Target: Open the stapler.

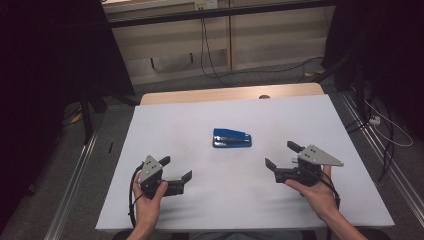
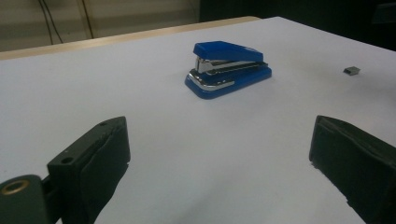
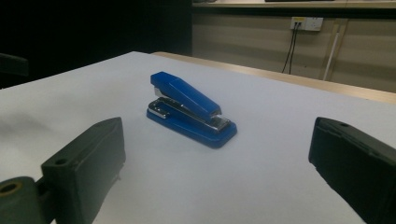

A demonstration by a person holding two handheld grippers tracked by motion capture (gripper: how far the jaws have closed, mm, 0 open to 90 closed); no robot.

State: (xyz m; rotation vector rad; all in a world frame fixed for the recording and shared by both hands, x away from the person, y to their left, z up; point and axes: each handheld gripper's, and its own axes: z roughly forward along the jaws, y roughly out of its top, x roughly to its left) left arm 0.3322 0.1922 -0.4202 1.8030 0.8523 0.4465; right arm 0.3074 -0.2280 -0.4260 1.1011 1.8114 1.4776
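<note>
I see the stapler [image 1: 232, 138] lying flat on the white table [image 1: 200, 210], near the middle and slightly toward the far edge. It is blue with a chrome strip along its magazine, and its lid is down. Nothing touches it.

My left gripper [image 1: 176, 171] sits at the near left of the table, held in the left hand [image 1: 148, 202]. Its jaws stand wide apart and hold nothing. In the left gripper view, the stapler [image 2: 228, 68] appears ahead, between the lines of the two jaws and well apart from them, with its wide end toward the left of that view. A small grey object [image 2: 351, 70] lies on the table to the right of the stapler in this view; I cannot tell what it is.

My right gripper [image 1: 283, 155] sits at the near right, held in the right hand [image 1: 315, 192]. Its jaws also stand wide apart and hold nothing. In the right gripper view, the stapler [image 3: 190, 108] lies ahead at an angle, well apart from both jaws.

Both grippers are low over the table, one on each side of the stapler, each pointing inward toward it. A cable trails from each gripper along the wrist.
</note>
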